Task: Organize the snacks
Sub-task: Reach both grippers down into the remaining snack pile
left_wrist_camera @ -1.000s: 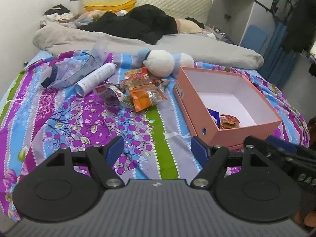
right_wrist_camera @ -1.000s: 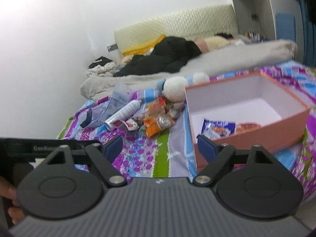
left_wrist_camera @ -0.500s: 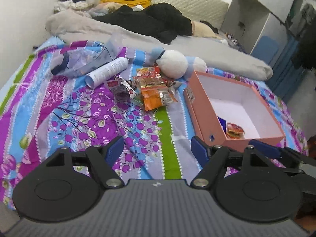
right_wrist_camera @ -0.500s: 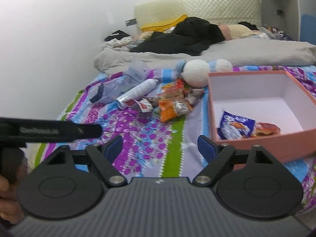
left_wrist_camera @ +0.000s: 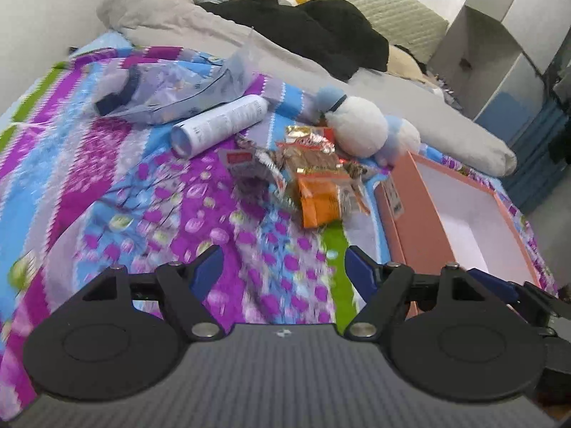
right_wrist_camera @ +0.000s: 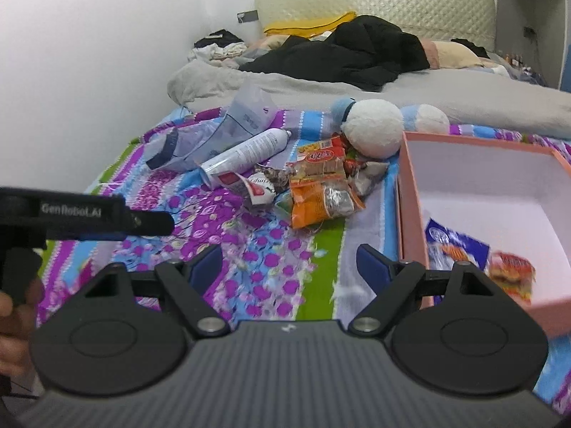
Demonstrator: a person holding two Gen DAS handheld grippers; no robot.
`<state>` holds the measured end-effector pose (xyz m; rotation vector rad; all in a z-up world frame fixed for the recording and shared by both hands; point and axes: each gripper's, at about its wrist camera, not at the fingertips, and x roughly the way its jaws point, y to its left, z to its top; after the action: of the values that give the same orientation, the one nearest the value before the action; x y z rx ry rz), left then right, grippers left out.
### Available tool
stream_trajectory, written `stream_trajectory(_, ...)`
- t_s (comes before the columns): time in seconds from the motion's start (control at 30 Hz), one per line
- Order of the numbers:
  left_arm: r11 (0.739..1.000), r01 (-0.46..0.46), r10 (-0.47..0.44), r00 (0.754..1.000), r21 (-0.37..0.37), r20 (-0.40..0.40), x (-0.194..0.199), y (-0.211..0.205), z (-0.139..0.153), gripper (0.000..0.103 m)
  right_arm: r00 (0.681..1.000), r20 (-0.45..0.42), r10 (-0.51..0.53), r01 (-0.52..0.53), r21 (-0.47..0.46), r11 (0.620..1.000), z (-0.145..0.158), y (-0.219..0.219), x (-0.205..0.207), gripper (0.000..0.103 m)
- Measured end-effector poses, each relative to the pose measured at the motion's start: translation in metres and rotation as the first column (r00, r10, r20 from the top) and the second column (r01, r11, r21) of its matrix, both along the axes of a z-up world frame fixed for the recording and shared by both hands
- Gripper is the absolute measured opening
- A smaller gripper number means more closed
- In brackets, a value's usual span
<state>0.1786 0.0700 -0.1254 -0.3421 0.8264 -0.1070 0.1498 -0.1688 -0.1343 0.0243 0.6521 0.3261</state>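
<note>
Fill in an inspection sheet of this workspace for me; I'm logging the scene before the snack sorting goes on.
Surface: bed with patterned sheet, purple, blue and green.
Job's things: pink box, open, holding a blue packet and a red packet; loose snack pile left of the box.
Clutter: white spray can lying down, clear plastic bag, plush toy.
Grippers: left gripper and right gripper both above the sheet, jaws open, nothing between them.
Cables: nothing seen.
Surroundings: grey duvet, black clothing, padded headboard, white wall.
</note>
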Motion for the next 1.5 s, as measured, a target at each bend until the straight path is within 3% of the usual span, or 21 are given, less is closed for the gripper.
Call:
stream_trajectory(0.23, 0.999, 0.027, -0.028, 0.999, 0.022, 0.032, 0.076, 0.019, -0.026, 0.088, 1.000, 0.006, 0.004, -0.003, -0.090, 0.996, -0.024, 0.025, 0.071, 0.084)
stream_trajectory(0.43, 0.999, 0.047, -0.046, 0.997, -0.023, 0.056, 0.127, 0.029, -0.043, 0.092, 1.000, -0.017, 0.009, -0.011, -0.153, 0.988, -0.053, 0.038, 0.122, 0.084)
stream_trajectory(0.77, 0.997, 0.077, -0.077, 0.997, -0.023, -0.003, 0.198, 0.020, -0.088, 0.092, 0.997, -0.077, -0.016, -0.004, -0.248, 0.969, -0.098, 0.044, 0.184, 0.087)
stream_trajectory(1.17, 0.993, 0.116, -0.114, 0.991, 0.037, -0.070, 0.223, 0.012, -0.123, 0.090, 0.985, -0.167, 0.037, -0.078, -0.244, 0.967, -0.128, 0.053, 0.217, 0.088)
stream_trajectory(1.23, 0.990, 0.129, -0.122, 0.987, 0.056, -0.102, 0.227, 0.009, -0.132, 0.086, 0.986, -0.160, 0.047, -0.085, -0.241, 0.967, -0.128, 0.054, 0.216, 0.088)
stream_trajectory(1.33, 0.991, 0.132, -0.130, 0.982, 0.007, -0.134, 0.231, 0.011, -0.144, 0.078, 0.987, -0.153, 0.040, -0.077, -0.244, 0.967, -0.125, 0.054, 0.212, 0.079)
stream_trajectory(1.5, 0.991, 0.134, -0.131, 0.985, 0.021, -0.110, 0.229, 0.003, -0.145, 0.070, 0.990, -0.138, 0.040, -0.076, -0.263, 0.962, -0.115, 0.054, 0.201, 0.068)
